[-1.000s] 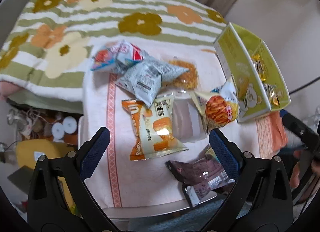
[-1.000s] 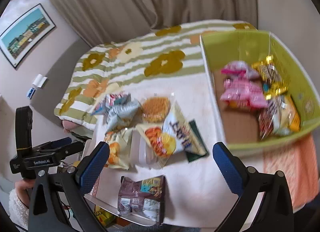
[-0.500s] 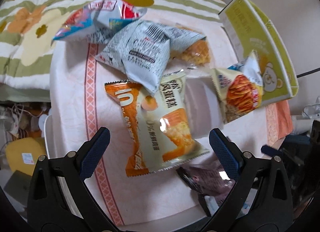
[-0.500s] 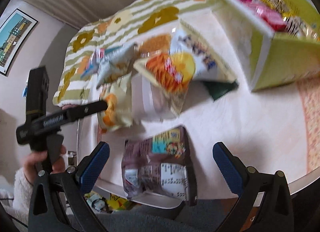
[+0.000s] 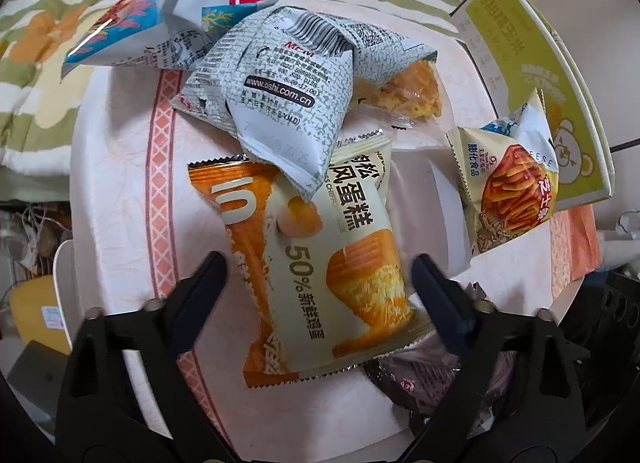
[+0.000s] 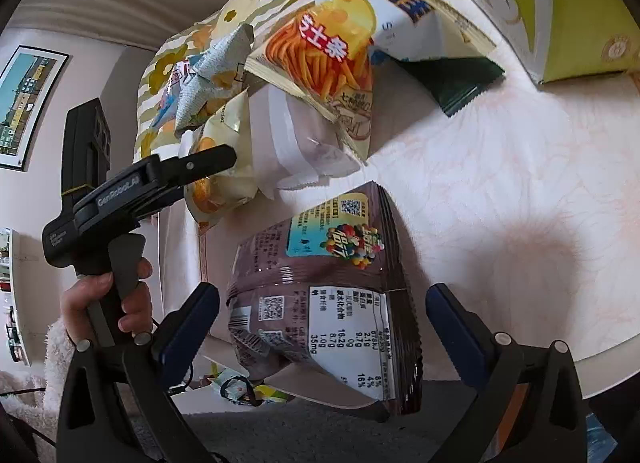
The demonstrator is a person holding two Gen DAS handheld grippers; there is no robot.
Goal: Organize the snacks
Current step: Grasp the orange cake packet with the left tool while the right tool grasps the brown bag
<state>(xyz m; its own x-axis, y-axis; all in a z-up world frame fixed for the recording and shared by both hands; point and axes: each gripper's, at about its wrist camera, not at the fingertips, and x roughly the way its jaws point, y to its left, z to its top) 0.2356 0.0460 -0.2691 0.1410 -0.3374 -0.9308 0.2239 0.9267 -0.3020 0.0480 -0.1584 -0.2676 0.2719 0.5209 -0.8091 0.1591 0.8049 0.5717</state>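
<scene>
An orange and cream cake packet (image 5: 320,247) lies on the table under a grey-white packet (image 5: 288,103). My left gripper (image 5: 320,269) straddles the cake packet's lower half. Its jaws are closing with the packet between them, and the pads sit at its edges without clearly pressing. The left gripper's fingers (image 6: 212,159) also show in the right wrist view, above the cake packet (image 6: 216,191). My right gripper (image 6: 322,303) is open, one finger on each side of a brown candy packet (image 6: 320,283) at the table's near edge. A yellow-green box (image 5: 540,75) stands at the right.
A cheese-stick packet (image 5: 508,191) leans beside the box. A red, white and blue packet (image 5: 168,15) and a clear-wrapped waffle snack (image 5: 412,95) lie further back. A dark green packet (image 6: 452,79) lies by the box (image 6: 560,3). A flowered blanket (image 5: 40,43) lies beyond the table's pink cloth (image 5: 120,183).
Both grippers have come down toward the table. The left jaws have narrowed around the cake packet. The right gripper now straddles the brown packet.
</scene>
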